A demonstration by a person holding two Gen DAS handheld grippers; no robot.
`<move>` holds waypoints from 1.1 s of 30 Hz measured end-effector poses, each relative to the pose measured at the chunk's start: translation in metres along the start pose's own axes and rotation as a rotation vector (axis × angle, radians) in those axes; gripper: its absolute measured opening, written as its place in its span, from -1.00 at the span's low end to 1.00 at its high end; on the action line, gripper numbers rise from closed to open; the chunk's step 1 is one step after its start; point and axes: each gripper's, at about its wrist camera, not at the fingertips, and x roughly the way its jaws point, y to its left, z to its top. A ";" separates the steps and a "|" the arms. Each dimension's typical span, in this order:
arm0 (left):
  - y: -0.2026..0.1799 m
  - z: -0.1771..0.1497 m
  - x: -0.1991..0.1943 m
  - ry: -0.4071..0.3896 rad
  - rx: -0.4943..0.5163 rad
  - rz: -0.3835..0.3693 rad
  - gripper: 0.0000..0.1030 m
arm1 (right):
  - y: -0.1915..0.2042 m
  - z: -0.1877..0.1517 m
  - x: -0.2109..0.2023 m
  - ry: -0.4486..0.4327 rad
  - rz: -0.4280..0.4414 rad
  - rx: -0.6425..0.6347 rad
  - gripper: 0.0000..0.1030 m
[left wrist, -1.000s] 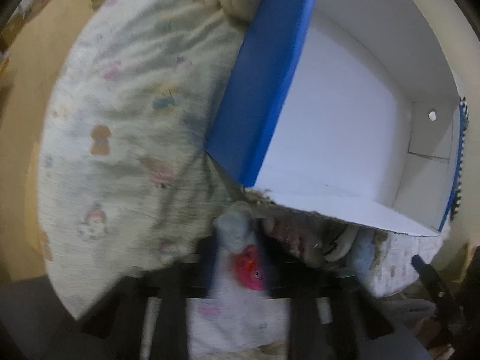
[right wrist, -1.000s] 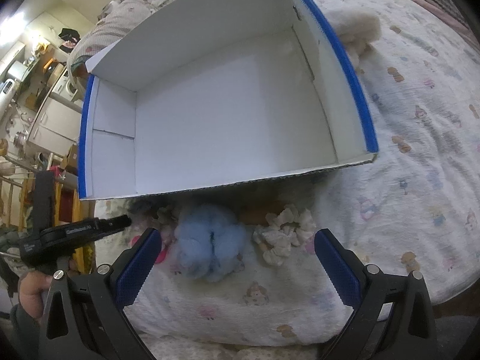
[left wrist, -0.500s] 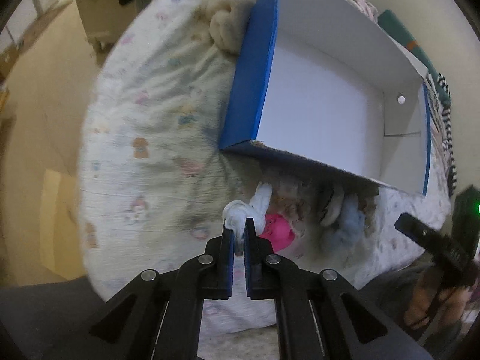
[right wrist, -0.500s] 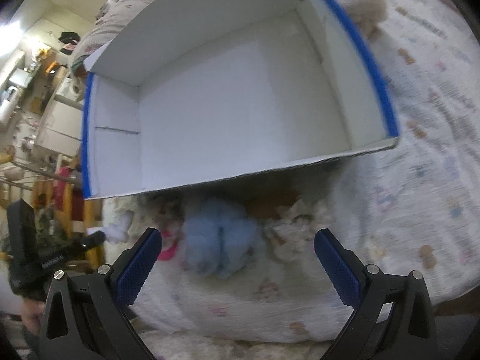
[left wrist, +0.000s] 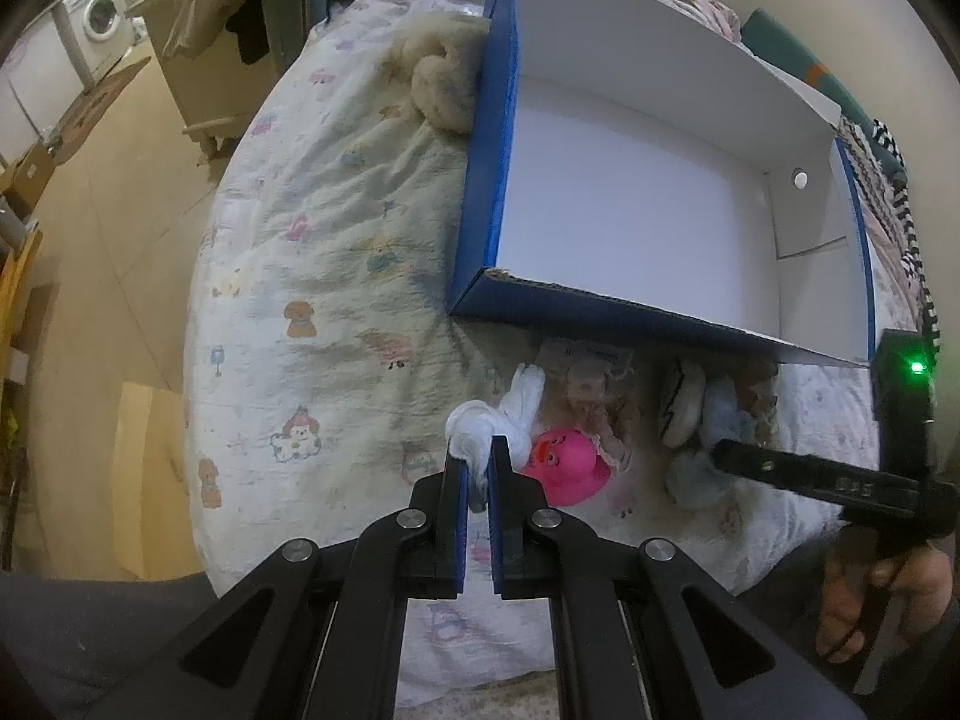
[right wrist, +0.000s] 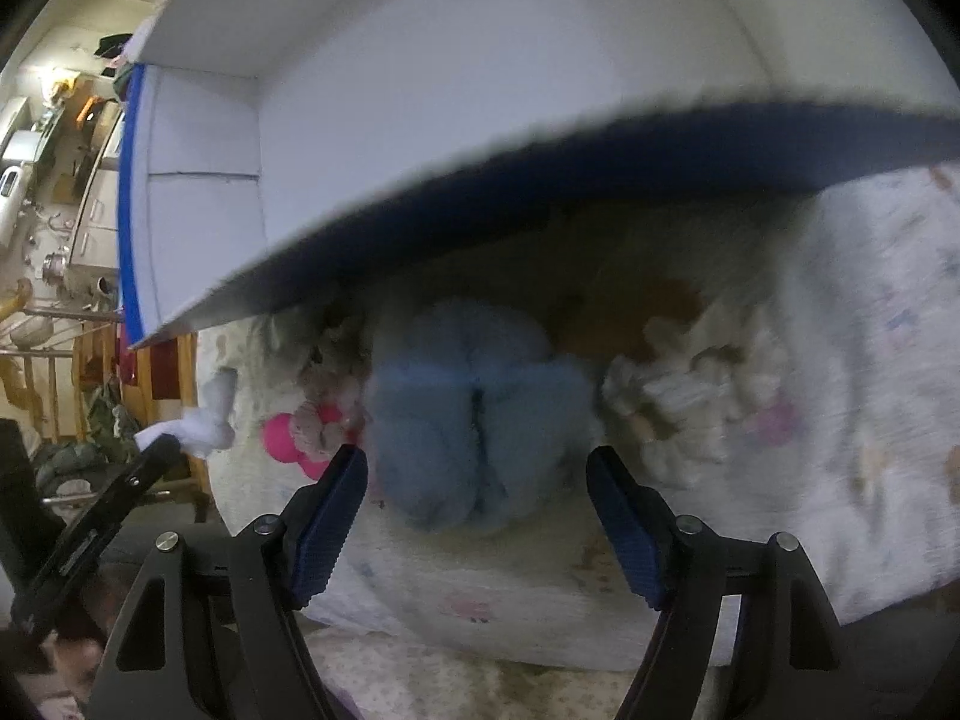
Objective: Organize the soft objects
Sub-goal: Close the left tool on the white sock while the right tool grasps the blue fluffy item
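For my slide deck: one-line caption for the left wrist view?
Left gripper pinches a white cloth beside the pink toy, below the blue box.

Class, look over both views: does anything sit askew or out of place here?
Yes. The blue box looks tilted, its near wall overhanging the blue plush and other soft toys on the bed. A cream plush lies apart, against the box's far side.
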 end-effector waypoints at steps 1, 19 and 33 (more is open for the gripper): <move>0.000 0.000 0.000 -0.001 0.001 -0.002 -0.89 | 0.001 0.000 0.004 0.004 -0.008 0.000 0.42; 0.005 -0.014 -0.004 -0.031 0.023 0.059 -0.89 | 0.027 -0.050 -0.048 -0.127 0.089 -0.155 -0.61; -0.002 -0.023 -0.089 -0.298 0.019 0.062 -0.90 | 0.036 -0.060 -0.120 -0.312 0.210 -0.229 -0.61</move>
